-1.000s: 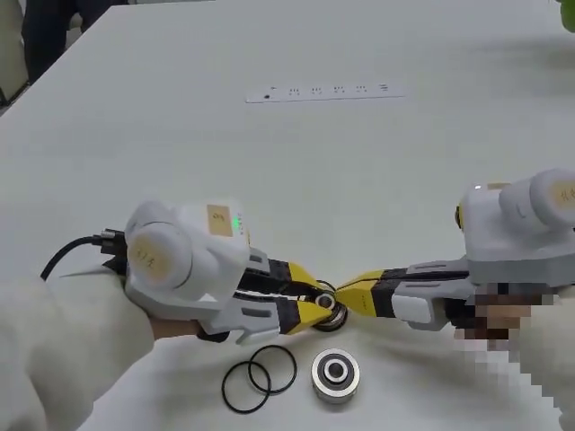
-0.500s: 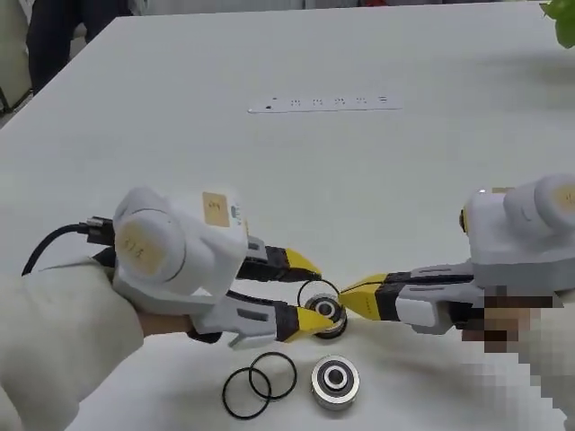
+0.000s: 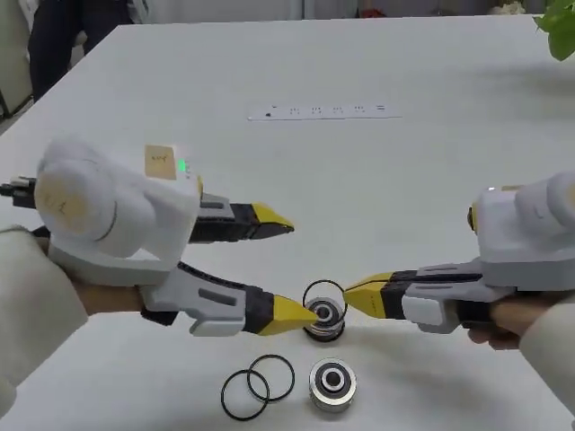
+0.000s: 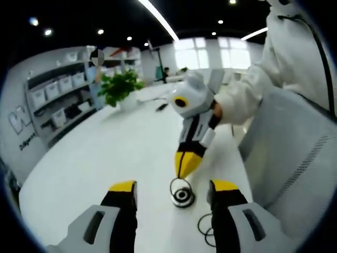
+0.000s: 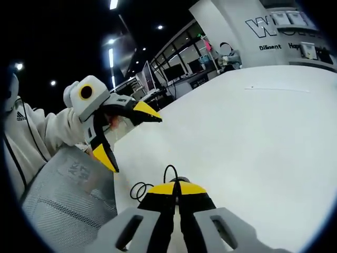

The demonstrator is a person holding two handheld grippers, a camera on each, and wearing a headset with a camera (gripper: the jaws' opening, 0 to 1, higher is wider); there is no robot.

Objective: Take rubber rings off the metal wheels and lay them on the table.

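Item: metal wheel (image 3: 323,318), low centre of the head view, on the table (image 3: 377,197), between the two grippers' tips.
Rubber ring (image 3: 323,281): stood as a loop above that wheel, its lower part down at the wheel; judged partly off.
Right gripper (image 3: 352,294): at the right of the frame, jaws pressed together, apparently nipping the ring's right edge.
Left gripper (image 3: 286,267): at the left, jaws wide apart and holding nothing. The lower tip was touching or just beside the wheel's left side; which could not be told.
Loose rings (image 3: 253,373): two, overlapping, bottom centre of the frame.
Second wheel (image 3: 332,381): just right of them, apparently bare.
Step in hand (judged): drawing the ring clear of the wheel.
Handling note: brace the wheel with the left gripper so it cannot roll or lift, then pull the ring up and away with a steady draw. A jerk could snap the rubber back or drag the wheel along. Lay it beside the loose pair.
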